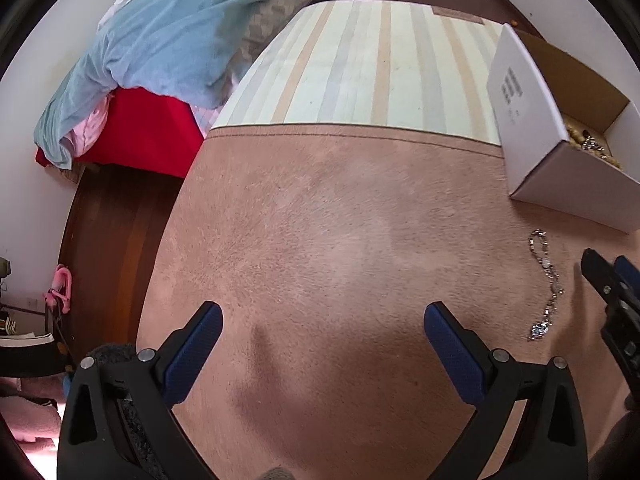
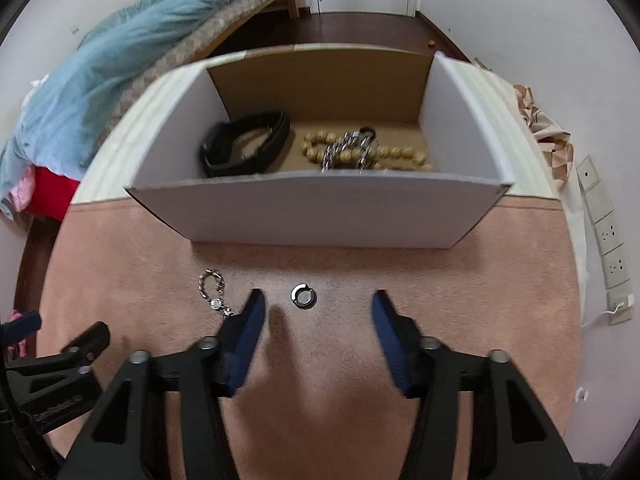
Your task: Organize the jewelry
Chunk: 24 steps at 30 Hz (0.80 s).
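Both grippers are held above a pink carpet [image 1: 320, 240] with their blue-padded jaws spread wide and nothing clamped between them. In the right wrist view, the right gripper [image 2: 318, 300] is seen low over the carpet, and a small silver ring [image 2: 303, 296] is found lying flat on the pile between its two fingertips, touched by neither. A silver chain bracelet [image 2: 214, 290] is laid just beside the left finger of that gripper, its lower end hidden behind the finger, so contact cannot be judged. Beyond the ring, a white cardboard box [image 2: 320, 216] with a brown inside is set on the carpet, open at the top. Inside it, a black strap-like band [image 2: 244, 148] is placed at the left, and a string of tan wooden beads [image 2: 396, 154] is spread at the right with a heavy silver link chain [image 2: 348, 148] draped across it. In the left wrist view, the left gripper [image 1: 323, 314] is shown over a bare stretch of carpet, well apart from the bracelet [image 1: 546, 284], which is stretched out lengthwise at the far right, near the tip of the right gripper [image 1: 608, 276]. The box [image 1: 568, 176] is seen at the right edge, partly resting on a striped mat [image 1: 360, 64]. A bed with a light blue blanket [image 1: 160, 40] is visible at the upper left.
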Tool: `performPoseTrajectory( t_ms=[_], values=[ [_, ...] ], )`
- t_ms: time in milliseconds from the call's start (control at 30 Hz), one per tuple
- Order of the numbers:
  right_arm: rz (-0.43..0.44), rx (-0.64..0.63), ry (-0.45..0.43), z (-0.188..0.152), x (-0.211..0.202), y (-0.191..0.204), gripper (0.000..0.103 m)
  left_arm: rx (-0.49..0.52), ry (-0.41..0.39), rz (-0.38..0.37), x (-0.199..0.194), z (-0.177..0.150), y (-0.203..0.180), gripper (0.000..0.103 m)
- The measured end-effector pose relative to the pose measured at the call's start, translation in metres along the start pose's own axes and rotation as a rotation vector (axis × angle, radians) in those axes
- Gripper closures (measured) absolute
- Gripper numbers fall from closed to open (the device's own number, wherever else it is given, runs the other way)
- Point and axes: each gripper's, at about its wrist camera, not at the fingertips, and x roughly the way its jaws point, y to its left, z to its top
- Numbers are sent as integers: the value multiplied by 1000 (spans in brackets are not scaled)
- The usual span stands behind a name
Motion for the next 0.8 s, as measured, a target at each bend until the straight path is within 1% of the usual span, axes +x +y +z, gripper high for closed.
performPoseTrajectory(
  t_ms=[33, 67, 100, 133, 167, 200, 300, 433, 500, 567, 600, 667, 700, 733, 767, 800],
  values=[
    [-24, -18, -28, -2, 0, 4, 58, 0, 2, -2, 1, 1, 0, 0],
    [-37, -26, -26, -3, 1, 6, 65, 1, 3, -6, 1, 0, -1, 0],
    [-56, -42, -43, -5, 1, 9, 78, 4, 2, -11, 2, 1, -2, 0],
    [-66, -46, -51, -6, 1, 10, 89, 9, -2, -18, 1, 0, -3, 0],
    [-63, -44, -53, -7, 0, 9, 91, 16, -6, -27, 0, -1, -5, 0],
    [-40, -32, -47, -8, -1, 6, 91, 29, -14, -42, -2, -4, -9, 0],
    [-34, -4, -65, -14, -14, -9, 91, 51, -38, -91, -10, -11, -21, 0],
    [-30, 65, -66, -27, -38, -43, 91, 101, -60, -204, -20, -19, -45, 1],
    [-28, 99, -63, -33, -45, -57, 91, 142, -75, -253, -24, -23, -63, 4],
    [-39, 129, -63, -40, -53, -70, 91, 176, -82, -271, -26, -25, -75, 20],
    [-40, 141, -63, -42, -54, -75, 91, 201, -76, -280, -25, -27, -83, 24],
    [-44, 166, -62, -49, -59, -84, 91, 224, -64, -296, -23, -29, -93, 48],
    [-45, 173, -58, -51, -60, -86, 91, 236, -60, -295, -22, -31, -97, 49],
    [-47, 181, -50, -54, -60, -89, 91, 254, -82, -288, -25, -33, -102, 55],
    [-49, 188, -43, -56, -60, -92, 91, 261, -86, -298, -25, -33, -103, 62],
    [-49, 193, -42, -57, -59, -93, 90, 268, -89, -298, -28, -34, -108, 65]
  ],
)
